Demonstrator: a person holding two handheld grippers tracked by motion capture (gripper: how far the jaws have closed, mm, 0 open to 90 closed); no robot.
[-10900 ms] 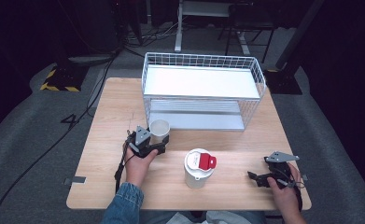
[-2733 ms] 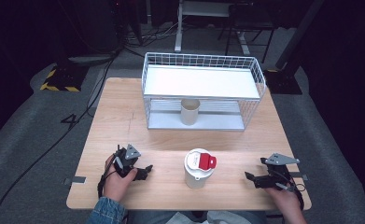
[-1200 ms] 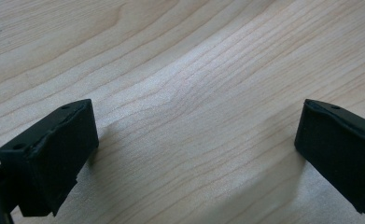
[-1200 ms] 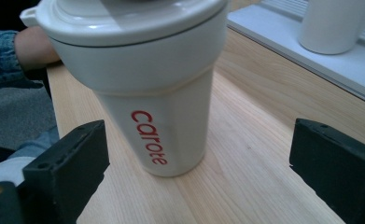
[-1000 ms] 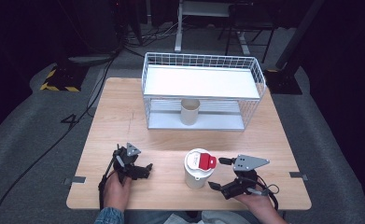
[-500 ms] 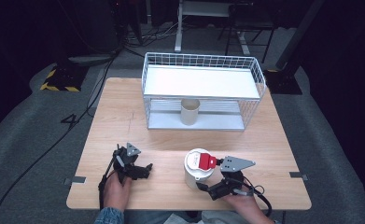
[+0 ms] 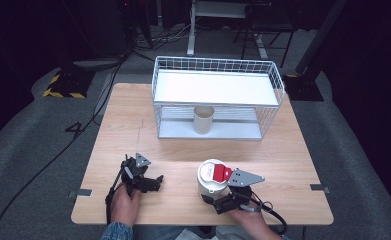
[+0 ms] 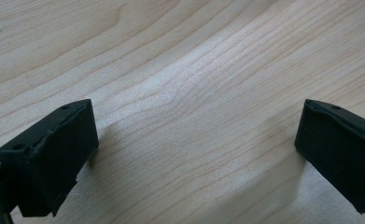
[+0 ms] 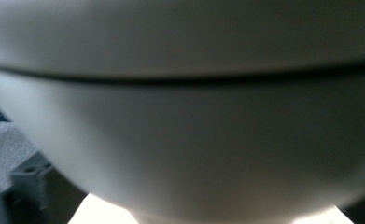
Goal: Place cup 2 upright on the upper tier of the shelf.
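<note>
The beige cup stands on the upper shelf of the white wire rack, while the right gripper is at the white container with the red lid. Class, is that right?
Not quite. The high view shows the beige cup standing on the lower shelf of the white wire rack, under the upper shelf. The rest holds: the right gripper is at the white container with the red lid.

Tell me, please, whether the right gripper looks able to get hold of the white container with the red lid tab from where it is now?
Probably yes. The right gripper is already right at the white container, whose wall looms close in the right gripper view, and nothing stands between them. Whether its jaws are open is unclear.
</note>
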